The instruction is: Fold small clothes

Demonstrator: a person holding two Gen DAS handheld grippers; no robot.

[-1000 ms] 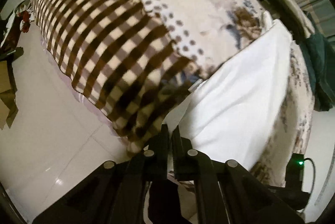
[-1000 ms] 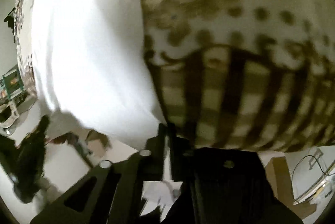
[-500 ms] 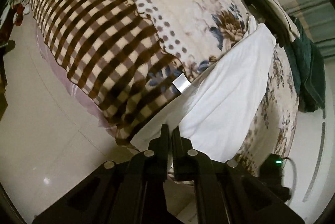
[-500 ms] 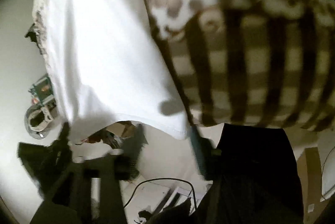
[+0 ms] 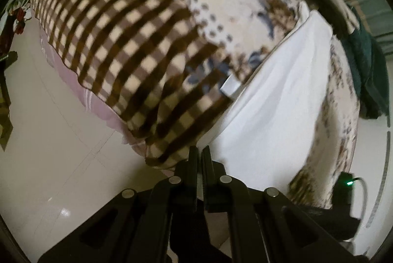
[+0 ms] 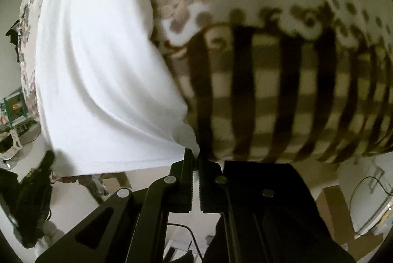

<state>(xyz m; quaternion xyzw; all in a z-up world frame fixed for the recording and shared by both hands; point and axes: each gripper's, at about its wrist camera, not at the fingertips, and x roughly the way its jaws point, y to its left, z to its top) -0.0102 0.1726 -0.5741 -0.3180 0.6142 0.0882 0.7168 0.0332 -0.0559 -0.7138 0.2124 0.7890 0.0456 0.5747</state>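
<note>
A white garment lies stretched across the bed's near corner, over a brown-checked and flowered blanket. A small white tag shows at its left edge. My left gripper is shut on the garment's near corner at the bed edge. In the right wrist view the same white garment hangs to the left of the checked blanket. My right gripper is shut on the garment's other near corner, with its hem pulled taut.
A pale tiled floor lies left of the bed. Folded dark and beige clothes and a dark green cloth sit at the bed's far right. A black device with a green light is at the lower right. Clutter and cables lie on the floor.
Both grippers swung over the bed edge and back closer to it, keeping the white garment stretched. The right view was blurred half a second ago; now the gripper shows clamped on the corner.
</note>
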